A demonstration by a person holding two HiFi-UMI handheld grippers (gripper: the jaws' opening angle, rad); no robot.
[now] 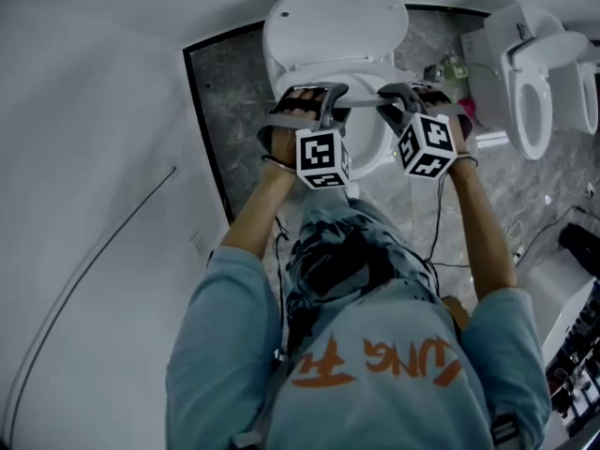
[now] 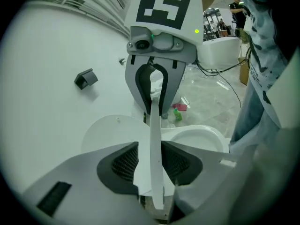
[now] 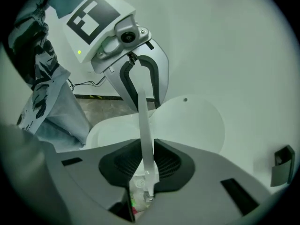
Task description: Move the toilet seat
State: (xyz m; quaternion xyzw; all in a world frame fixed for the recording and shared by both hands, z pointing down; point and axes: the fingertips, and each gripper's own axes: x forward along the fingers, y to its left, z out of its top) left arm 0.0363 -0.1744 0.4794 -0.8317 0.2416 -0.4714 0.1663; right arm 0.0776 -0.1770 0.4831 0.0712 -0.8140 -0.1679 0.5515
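Grey marble floor (image 1: 234,92), white wall. The toilet seat (image 2: 154,135) hangs part-raised over the bowl (image 2: 199,137), lid (image 1: 335,22) already up. L gripper (image 1: 309,101) & R gripper (image 1: 412,97) each pinch its front edge, jaws narrow. Mid-lift, I'd say; next prob. needs both tipping it back evenly.

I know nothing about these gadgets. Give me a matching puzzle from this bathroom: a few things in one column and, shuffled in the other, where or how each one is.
Things:
1. toilet seat
2. toilet lid
3. green bottle
4. second toilet

Places or states:
a. on the stone floor
b. clamped by the left gripper and the right gripper
c. off to the right, untouched
d. tipped up, nothing holding it

Pairs: 1-b, 2-d, 3-a, 4-c
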